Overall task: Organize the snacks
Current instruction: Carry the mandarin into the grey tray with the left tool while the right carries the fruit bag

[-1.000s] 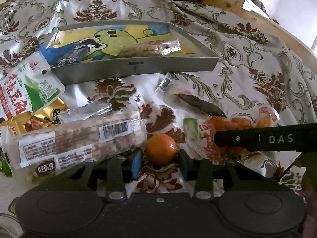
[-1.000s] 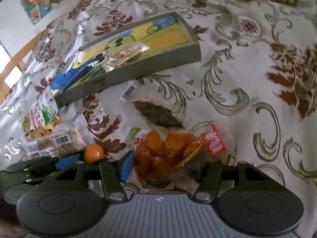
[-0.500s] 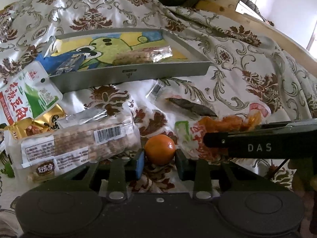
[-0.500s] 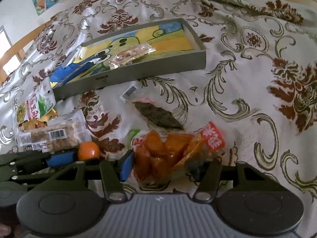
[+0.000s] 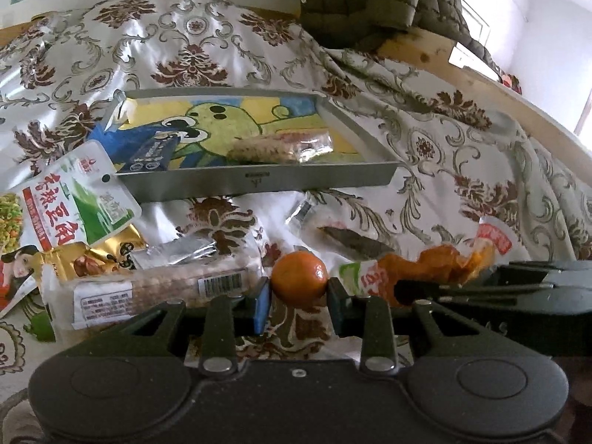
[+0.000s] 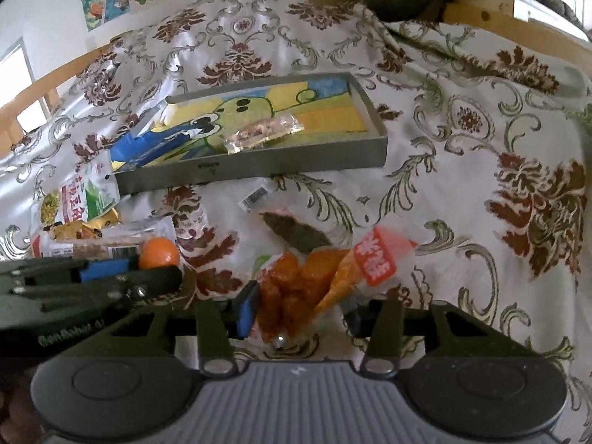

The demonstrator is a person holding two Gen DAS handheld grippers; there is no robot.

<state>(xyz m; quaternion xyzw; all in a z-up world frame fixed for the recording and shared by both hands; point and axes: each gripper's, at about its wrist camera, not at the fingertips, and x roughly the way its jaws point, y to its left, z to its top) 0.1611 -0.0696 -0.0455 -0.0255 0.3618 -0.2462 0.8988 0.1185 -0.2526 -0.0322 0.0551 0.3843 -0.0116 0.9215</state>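
Both my grippers tilt down toward the near edge of the bed, side by side. My left gripper [image 5: 299,298] has its pads pinching a small orange mandarin [image 5: 299,277], one pad on each side of it. My right gripper [image 6: 301,309] is closing its jaws around the clear packet of orange snack pieces [image 6: 318,277]; the blue pad touches the packet's left side, though I can't tell whether the far pad has met it. Everything lies on a shiny white bedspread [image 6: 462,192] printed with brown and grey scrolls, with a wooden bed frame [image 5: 444,59] and a dark quilted jacket [image 5: 355,3] at the far edge, and cartoon pictures on the wall behind. Farther across the bedspread sits a grey tray [image 5: 255,181] with a green cartoon figure on its floor, holding a clear-wrapped bar [image 5: 277,146] and a small blue packet [image 5: 153,151]. Toward the left edge lie a long barcode-labelled packet [image 5: 162,288], a green-and-white pouch [image 5: 77,203] and a gold wrapper [image 5: 88,259]. A dark dried piece in clear wrap [image 6: 296,231] lies between tray and orange packet.
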